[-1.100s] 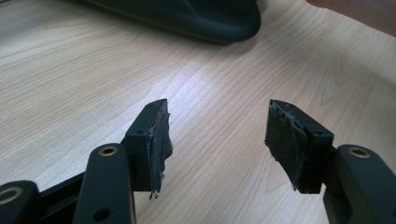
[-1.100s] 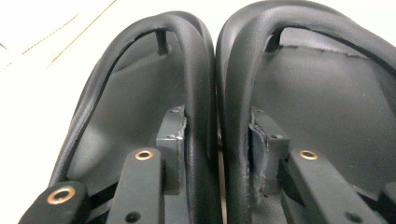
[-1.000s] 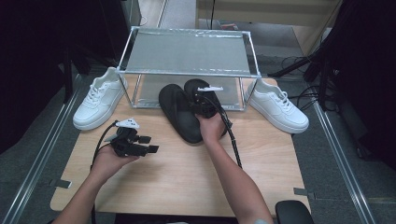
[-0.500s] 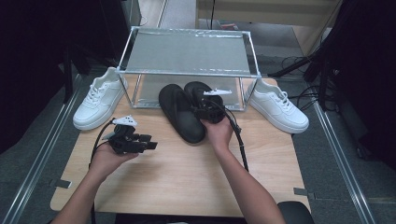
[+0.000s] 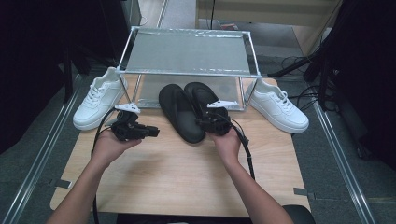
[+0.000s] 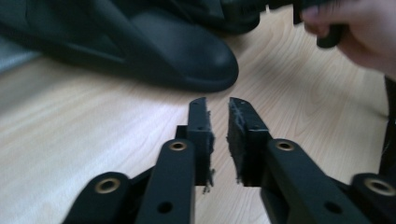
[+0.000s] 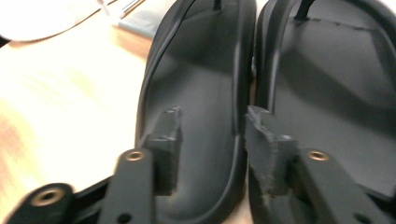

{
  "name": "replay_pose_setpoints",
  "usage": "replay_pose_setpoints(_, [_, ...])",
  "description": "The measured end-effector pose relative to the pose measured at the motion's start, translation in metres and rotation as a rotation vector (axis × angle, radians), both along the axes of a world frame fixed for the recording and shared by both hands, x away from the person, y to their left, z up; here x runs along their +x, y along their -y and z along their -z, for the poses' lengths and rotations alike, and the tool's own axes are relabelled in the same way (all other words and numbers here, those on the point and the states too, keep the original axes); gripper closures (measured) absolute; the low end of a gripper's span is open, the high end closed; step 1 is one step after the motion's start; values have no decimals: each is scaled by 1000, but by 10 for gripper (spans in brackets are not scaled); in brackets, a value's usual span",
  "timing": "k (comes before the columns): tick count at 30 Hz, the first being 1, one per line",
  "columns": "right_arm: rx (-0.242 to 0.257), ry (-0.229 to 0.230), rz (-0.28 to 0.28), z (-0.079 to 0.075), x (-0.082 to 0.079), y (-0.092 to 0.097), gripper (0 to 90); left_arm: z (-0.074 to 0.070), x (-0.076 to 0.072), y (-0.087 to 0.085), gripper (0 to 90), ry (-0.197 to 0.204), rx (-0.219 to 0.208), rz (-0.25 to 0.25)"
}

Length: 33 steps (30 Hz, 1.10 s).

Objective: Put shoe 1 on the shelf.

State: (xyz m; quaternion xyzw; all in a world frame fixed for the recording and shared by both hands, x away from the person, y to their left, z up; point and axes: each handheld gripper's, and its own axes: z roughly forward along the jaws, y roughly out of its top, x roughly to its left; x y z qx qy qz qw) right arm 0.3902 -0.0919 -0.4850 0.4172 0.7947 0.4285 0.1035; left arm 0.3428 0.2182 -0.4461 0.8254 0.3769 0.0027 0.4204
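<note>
- Two black slippers (image 5: 187,111) lie side by side near the table's (image 5: 177,177) far edge.
- Your right gripper (image 5: 208,122) straddles one slipper's rim, jaws closing, not clamped.
- Your left gripper (image 5: 152,132), nearly closed, holds nothing.

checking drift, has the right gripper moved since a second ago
Yes. The right gripper has slid toward the person, from the slippers' middle by the rack to their near ends; its jaws have just been closing.

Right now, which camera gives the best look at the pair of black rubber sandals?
The high view: both black rubber sandals lie whole, side by side before the metal rack. The right gripper view shows their heel ends close up; the left gripper view catches one rounded end.
</note>
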Motion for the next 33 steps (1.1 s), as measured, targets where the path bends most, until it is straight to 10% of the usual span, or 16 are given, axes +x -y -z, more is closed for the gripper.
replay_pose_setpoints(17, [36, -87, -74, 17, -27, 2, 899, -39, 71, -4, 900, 61, 21, -26])
replay_pose_setpoints(33, [4, -137, -34, 40, -44, 17, 900, -85, 113, 18, 895, 174, 13, 21])
